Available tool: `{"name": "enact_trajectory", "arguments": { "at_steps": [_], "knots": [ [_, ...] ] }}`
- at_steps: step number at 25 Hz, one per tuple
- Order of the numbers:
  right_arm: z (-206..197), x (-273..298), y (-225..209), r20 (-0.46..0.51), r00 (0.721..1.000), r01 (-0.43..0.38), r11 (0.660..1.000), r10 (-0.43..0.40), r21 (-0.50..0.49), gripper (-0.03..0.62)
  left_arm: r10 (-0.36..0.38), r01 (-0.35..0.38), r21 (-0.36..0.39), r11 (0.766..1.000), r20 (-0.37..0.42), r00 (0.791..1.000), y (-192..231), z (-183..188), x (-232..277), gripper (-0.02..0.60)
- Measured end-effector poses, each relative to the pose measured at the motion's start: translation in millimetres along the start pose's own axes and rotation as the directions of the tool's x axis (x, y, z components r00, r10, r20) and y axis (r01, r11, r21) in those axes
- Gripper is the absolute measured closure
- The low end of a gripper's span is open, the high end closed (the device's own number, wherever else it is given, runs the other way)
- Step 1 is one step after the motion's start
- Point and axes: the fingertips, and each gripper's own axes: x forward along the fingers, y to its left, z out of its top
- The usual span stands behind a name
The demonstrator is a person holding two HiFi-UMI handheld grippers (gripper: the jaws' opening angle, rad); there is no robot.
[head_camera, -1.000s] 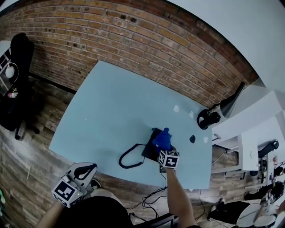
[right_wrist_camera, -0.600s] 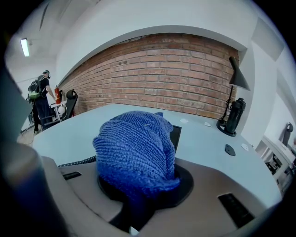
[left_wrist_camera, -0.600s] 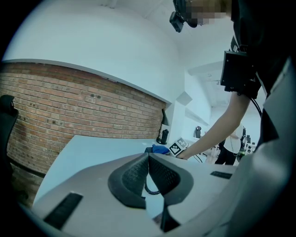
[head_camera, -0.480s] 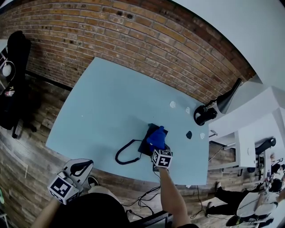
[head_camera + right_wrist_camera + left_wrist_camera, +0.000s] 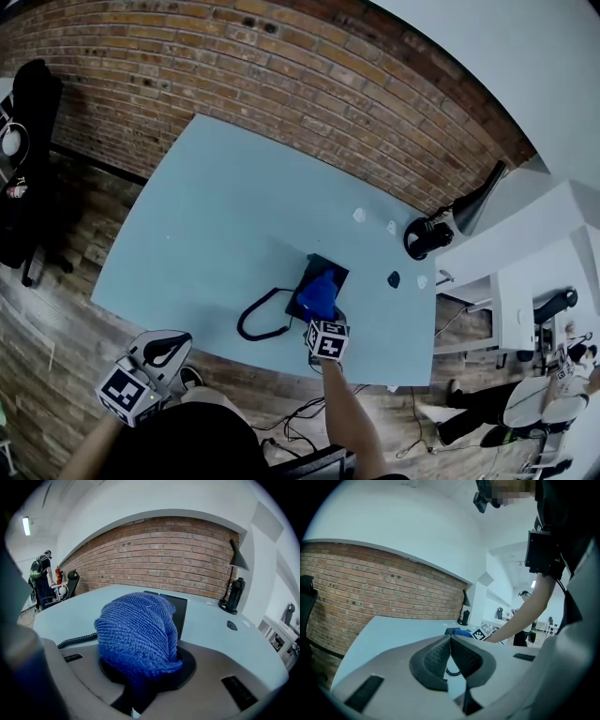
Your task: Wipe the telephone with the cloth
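A black telephone (image 5: 330, 269) lies near the front edge of the light-blue table (image 5: 225, 225), and its coiled cord (image 5: 256, 322) loops to the left. My right gripper (image 5: 322, 313) is shut on a bunched blue cloth (image 5: 318, 292), which rests on the telephone's near half. In the right gripper view the cloth (image 5: 138, 630) bulges out of the jaws of the right gripper (image 5: 139, 670) and hides much of the telephone (image 5: 178, 607). My left gripper (image 5: 165, 352) hangs off the table at the lower left, shut on nothing; its pads (image 5: 436, 658) meet.
A black lamp with a bottle-like base (image 5: 427, 236) stands at the table's back right corner. A small dark object (image 5: 394, 278) and white scraps (image 5: 360, 216) lie near it. White shelving (image 5: 511, 281) is on the right, a black chair (image 5: 28, 159) on the far left.
My right gripper and the cloth have slid a little leftward and nearer over the telephone. The left gripper has stayed shut beside the table's edge.
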Motion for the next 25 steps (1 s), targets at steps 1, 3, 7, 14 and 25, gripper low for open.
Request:
{"name": "enact_trajectory", "arguments": {
  "at_steps": [1,3,7,14,25],
  "knots": [
    [-2.3,-1.5,1.6,0.001,1.000,-0.001,1.000,0.001,-0.002,0.485,-0.003,0.003,0.000,1.000,-0.001,1.000,-1.3,-0.3,0.3,0.560],
    [-6.9,-4.4,5.9,0.003,1.000,-0.007,1.000,0.007,-0.005,0.485,-0.004,0.004,0.000,1.000,-0.009,1.000,-2.3,-2.1,0.1,0.560],
    [-17.5,-9.0,16.8,-0.005,1.000,-0.019,1.000,0.019,0.007,0.485,-0.013,0.013,-0.003,1.000,-0.017,1.000,-5.2,-5.3,2.2,0.560],
    [-34.1,-16.3,30.8,-0.024,0.999,-0.035,0.999,0.036,0.021,0.485,-0.040,0.040,0.000,0.999,-0.030,0.999,-16.0,-6.8,10.8,0.560],
    [-40.1,-23.5,42.7,-0.132,0.966,-0.195,0.965,0.220,0.177,0.485,-0.070,0.070,0.009,0.998,-0.022,0.997,-20.5,-6.2,12.8,0.560]
  ]
}}
